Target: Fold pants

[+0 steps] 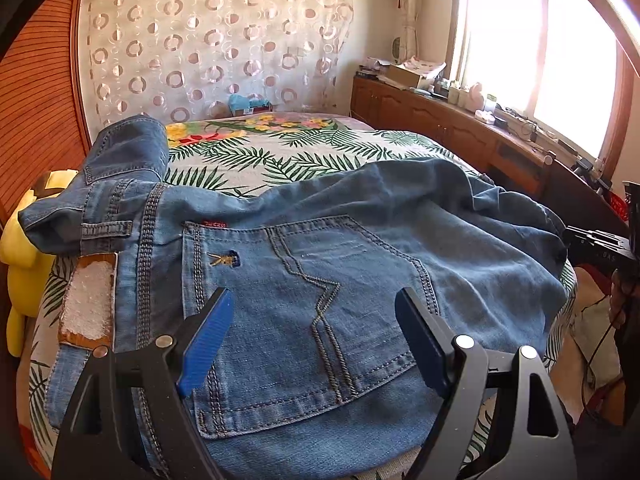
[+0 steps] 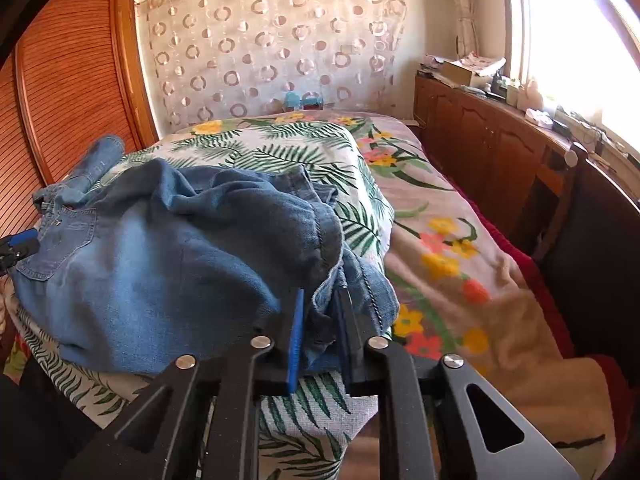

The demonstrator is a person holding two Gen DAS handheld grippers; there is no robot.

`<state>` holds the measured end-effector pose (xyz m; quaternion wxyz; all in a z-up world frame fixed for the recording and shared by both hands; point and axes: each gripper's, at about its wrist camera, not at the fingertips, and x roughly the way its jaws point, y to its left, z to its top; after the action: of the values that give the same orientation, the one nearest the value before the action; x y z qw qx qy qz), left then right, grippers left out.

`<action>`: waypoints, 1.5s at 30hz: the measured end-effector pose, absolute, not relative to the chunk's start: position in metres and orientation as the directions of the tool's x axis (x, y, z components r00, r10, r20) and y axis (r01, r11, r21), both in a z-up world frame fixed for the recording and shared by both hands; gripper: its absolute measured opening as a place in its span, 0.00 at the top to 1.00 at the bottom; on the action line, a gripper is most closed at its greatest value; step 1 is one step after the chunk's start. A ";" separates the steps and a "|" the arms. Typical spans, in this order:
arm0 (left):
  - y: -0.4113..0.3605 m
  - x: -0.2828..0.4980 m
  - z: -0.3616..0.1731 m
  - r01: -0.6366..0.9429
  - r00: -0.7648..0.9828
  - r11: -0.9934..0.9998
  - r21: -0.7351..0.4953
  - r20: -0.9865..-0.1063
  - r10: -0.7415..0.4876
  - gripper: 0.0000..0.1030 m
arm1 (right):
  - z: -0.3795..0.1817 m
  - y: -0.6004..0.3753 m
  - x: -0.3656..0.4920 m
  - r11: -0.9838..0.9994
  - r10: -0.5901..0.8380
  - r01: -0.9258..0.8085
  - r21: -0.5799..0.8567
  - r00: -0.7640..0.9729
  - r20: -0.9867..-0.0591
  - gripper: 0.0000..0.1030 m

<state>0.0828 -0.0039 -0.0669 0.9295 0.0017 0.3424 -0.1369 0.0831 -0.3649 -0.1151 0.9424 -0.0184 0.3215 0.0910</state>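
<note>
Left gripper nearest, jaws spread wide over the back pocket of the jeans, pads clear of the cloth. Jeans lying rumpled across the near end of the bed, waistband with its patch to the left. Right gripper pinching a bunched fold of denim at the jeans' right edge, blue pads pressed into it. Yellow plush beside the bed at far left.
</note>
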 end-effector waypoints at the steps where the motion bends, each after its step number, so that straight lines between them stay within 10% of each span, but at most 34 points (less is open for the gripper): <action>1: -0.004 0.083 -0.068 0.255 0.727 0.963 -0.091 -0.638 -0.253 0.19 | -0.114 -0.364 0.082 0.982 0.163 -0.190 0.019 0.779 -0.606 0.87; 31: -0.003 0.081 -0.070 0.257 0.721 0.962 -0.096 -0.644 -0.257 0.19 | -0.121 -0.376 0.096 0.985 0.147 -0.169 0.026 0.761 -0.632 0.93; 45: 0.019 0.063 -0.029 0.225 0.790 0.970 -0.096 -0.564 -0.240 0.19 | -0.006 -0.284 0.089 0.871 0.425 -0.489 -0.043 0.795 -0.432 0.97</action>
<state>0.0630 0.0187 -0.0291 0.9460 -0.0118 0.2996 -0.1229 0.0886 -0.2839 -0.0058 0.9444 -0.0765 0.2090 0.2421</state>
